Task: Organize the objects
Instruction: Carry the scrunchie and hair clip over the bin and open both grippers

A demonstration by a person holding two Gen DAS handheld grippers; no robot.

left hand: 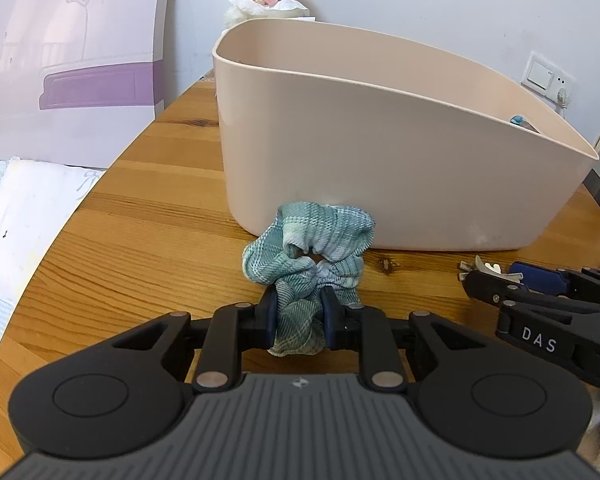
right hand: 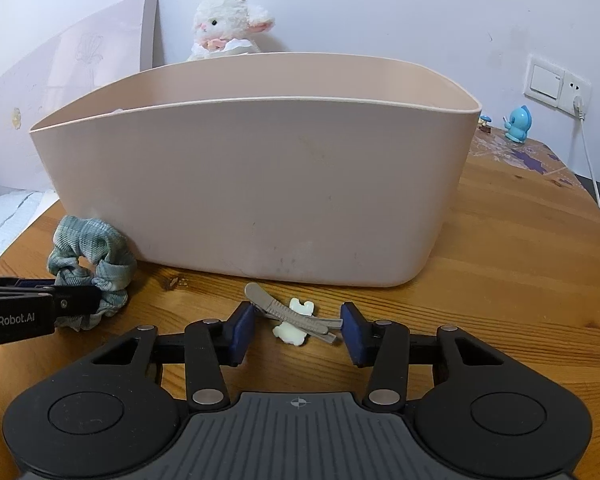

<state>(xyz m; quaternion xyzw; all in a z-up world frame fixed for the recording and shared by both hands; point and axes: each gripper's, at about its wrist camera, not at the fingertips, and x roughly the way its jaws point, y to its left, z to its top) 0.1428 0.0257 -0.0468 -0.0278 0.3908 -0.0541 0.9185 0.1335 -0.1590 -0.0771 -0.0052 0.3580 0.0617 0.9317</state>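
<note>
The left hand-held gripper (left hand: 299, 322) is clenched on a teal plaid scrunchie (left hand: 312, 248), its blue pads pinching the near fold of the fabric while the rest of the loop bunches up against the front wall of a beige plastic bin (left hand: 380, 168). The scrunchie lies on the wooden counter (left hand: 120, 240), just at the bin's near left corner. The right hand-held gripper (right hand: 298, 328) is lowered over a grey hair clip (right hand: 288, 308) with a small cream bow-shaped piece, which lies on the counter just in front of the bin. Its jaws straddle the clip; the right pad appears to meet the clip's end, while the left pad stands just beside it, so the grip is not closed. Behind the bin a white plush lamb (right hand: 228, 24) sits against the wall, and a small blue figurine (right hand: 518, 124) stands at the far right of the counter.
</note>
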